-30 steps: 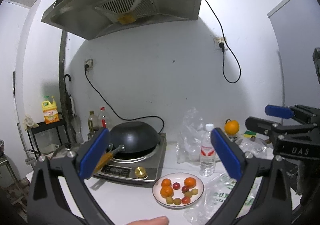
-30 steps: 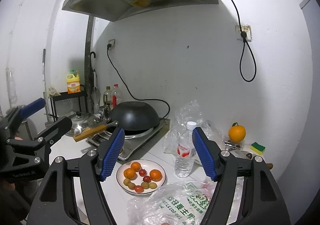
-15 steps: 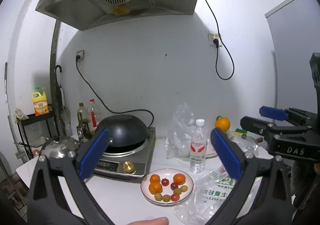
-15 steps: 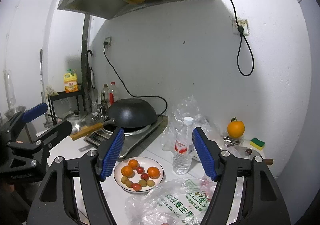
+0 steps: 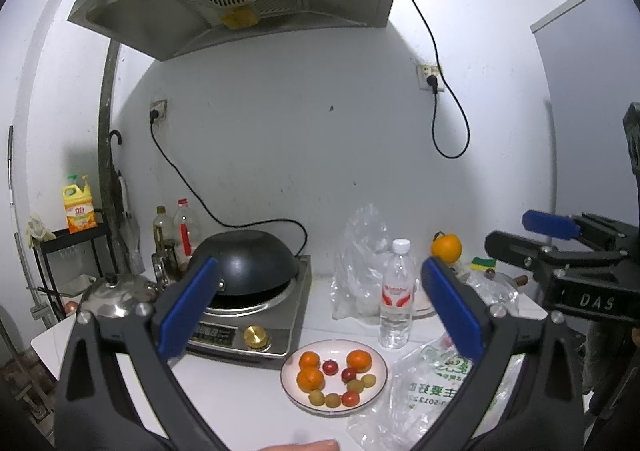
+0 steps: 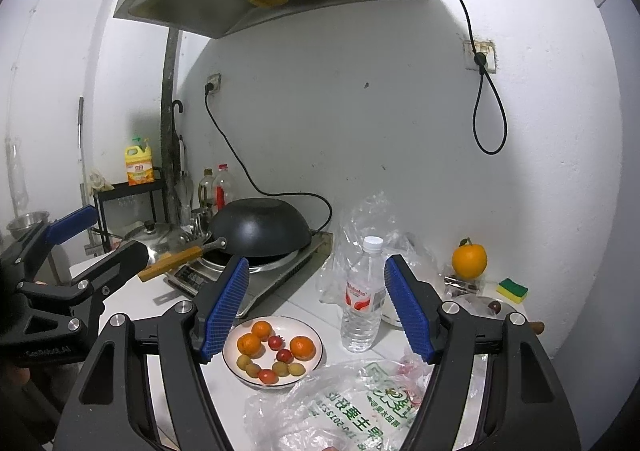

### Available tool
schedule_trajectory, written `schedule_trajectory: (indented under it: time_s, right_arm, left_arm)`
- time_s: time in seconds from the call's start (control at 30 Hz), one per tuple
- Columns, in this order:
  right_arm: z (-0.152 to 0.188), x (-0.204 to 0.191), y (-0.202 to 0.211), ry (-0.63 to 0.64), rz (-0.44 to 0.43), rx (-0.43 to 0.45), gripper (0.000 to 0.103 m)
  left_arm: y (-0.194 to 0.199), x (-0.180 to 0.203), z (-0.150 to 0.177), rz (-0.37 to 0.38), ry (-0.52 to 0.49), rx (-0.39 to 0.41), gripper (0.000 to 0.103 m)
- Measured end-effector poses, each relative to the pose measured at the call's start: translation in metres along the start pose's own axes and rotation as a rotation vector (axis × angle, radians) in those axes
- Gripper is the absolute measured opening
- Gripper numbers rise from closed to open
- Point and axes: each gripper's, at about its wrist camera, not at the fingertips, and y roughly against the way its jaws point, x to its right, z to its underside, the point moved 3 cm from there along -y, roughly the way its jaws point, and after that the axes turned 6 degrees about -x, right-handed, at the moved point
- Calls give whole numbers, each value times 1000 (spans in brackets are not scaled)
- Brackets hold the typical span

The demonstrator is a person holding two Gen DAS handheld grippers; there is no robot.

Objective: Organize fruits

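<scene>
White plate (image 5: 289, 387) of fruit sits on the counter (image 5: 224, 391), just in front of the induction cooker (image 5: 256, 325) and left of the printed plastic bag (image 5: 432, 391). The plate is round, so no long axis; the fruit on it lies in a loose cluster: three small oranges (image 5: 309, 359) toward the back and left, red cherry tomatoes (image 5: 330, 367) in the middle, pale green-yellow fruits (image 5: 333, 399) along the near edge. One larger orange (image 5: 446, 247) stands apart at the back wall, stem up, near the sponge (image 6: 512, 289). Water bottle (image 5: 397, 293) upright, between the plate and the crumpled clear bag (image 5: 360, 259).

Left gripper (image 5: 320, 311): pointing level at the wall, blue fingers (image 5: 188, 307) spread wide, nothing between them; plate seen in the gap, well beyond the tips. Right gripper (image 6: 316, 309): tilted slightly down, fingers (image 6: 408, 309) apart at a middling width, empty; plate and bottle framed between them, untouched. Each gripper shows at the edge of the other's view, side by side above the near edge of the counter.

Versus the earlier frames: the left view has swung sideways, with the plate shifted left across the frame half a second ago and now nearer the centre again. Finger spacing is unchanged on both. Fruit layout on the plate is unchanged.
</scene>
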Motion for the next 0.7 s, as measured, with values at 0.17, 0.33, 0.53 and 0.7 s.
schedule_trajectory:
  time_s: [0.17,0.33,0.53,0.7]
  right_arm:
    - [0,2,0,-4,3,2,74]
    - [0,2,-1,-2,1,2,74]
    - [-1,2,-2,-1,0,3,74]
    - [-1,2,-2,0,0,2,74]
  left_arm:
    - [-2,0,0,1,2,-4,102]
    - [-2,-1,-1,2,2,-2,102]
    - [-4,-1,-1,1,1,-3,102]
    - [-6,-2,-1,2,3,-7,102]
